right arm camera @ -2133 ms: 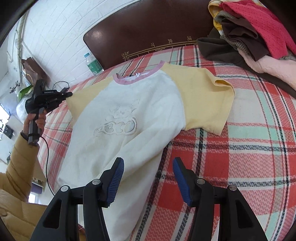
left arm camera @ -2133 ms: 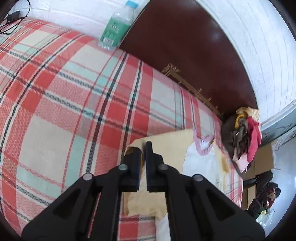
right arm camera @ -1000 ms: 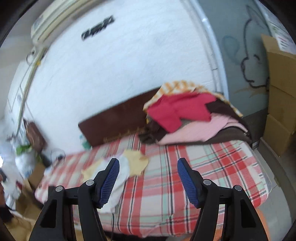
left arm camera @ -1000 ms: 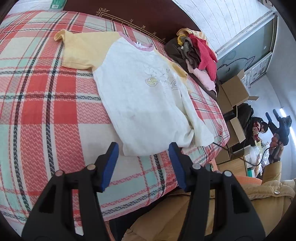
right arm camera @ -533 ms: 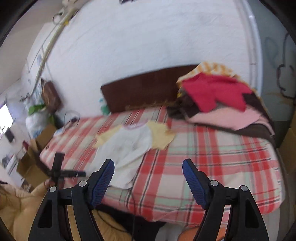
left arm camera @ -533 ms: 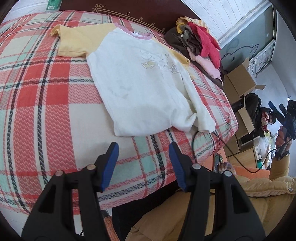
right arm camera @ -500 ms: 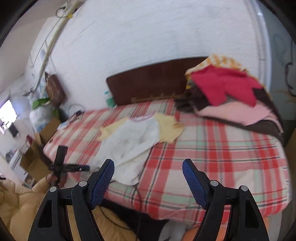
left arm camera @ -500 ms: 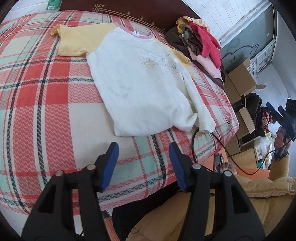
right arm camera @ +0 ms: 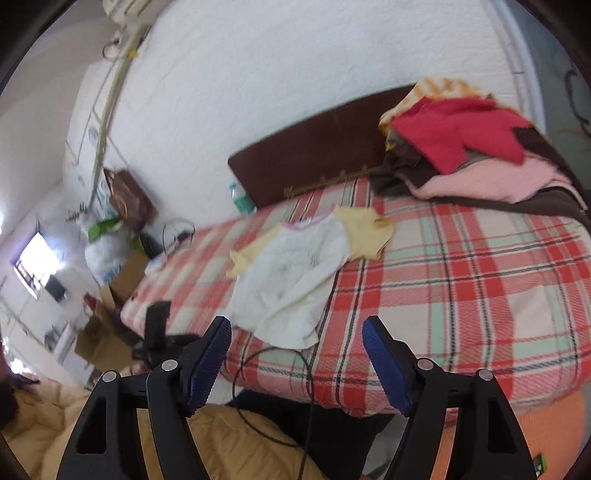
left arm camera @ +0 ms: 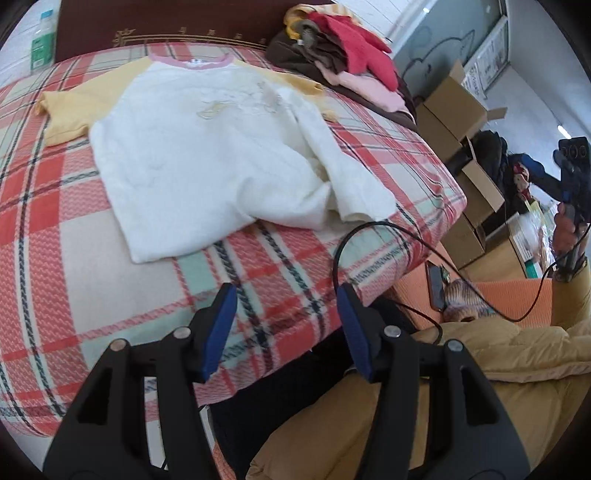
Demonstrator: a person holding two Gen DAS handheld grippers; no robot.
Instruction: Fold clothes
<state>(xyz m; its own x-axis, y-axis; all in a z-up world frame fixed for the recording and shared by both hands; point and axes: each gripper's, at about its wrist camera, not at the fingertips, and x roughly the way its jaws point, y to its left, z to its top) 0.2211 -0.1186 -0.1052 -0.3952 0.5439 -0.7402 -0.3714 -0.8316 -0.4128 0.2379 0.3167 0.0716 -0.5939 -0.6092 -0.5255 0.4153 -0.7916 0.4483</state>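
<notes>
A white cotton T-shirt with yellow sleeves and a pink neckband (left arm camera: 207, 147) is found lying face up and spread out on the red, cream and green plaid blanket (left arm camera: 55, 229) covering the bed. Its long axis is seen to run from the neckband, near the dark brown headboard (left arm camera: 155, 26), down to the hem, which faces the near edge of the bed. The hem corner on the right-hand side is observed bunched and rumpled (left arm camera: 343, 199), at the blanket's edge; the left-hand side is noted lying flatter. No fold is made out in the body of the garment.

From the left gripper (left arm camera: 284, 325), the shirt is located ahead and slightly to the left, with bare blanket between the hem and the blue pads. Its jaws are held wide apart with nothing between them. The right gripper (right arm camera: 295, 354) is likewise held with jaws parted and empty; it is raised off the bed's near edge, well apart from the shirt (right arm camera: 291, 273). The left gripper is judged the nearer of the two to the hem.

A mixed pile of red, pink and brown clothes (left arm camera: 343, 62) is recorded at the far right corner, clear of the shirt. A black cable (left arm camera: 388, 236) is noted trailing over the bed edge just beside the rumpled corner.
</notes>
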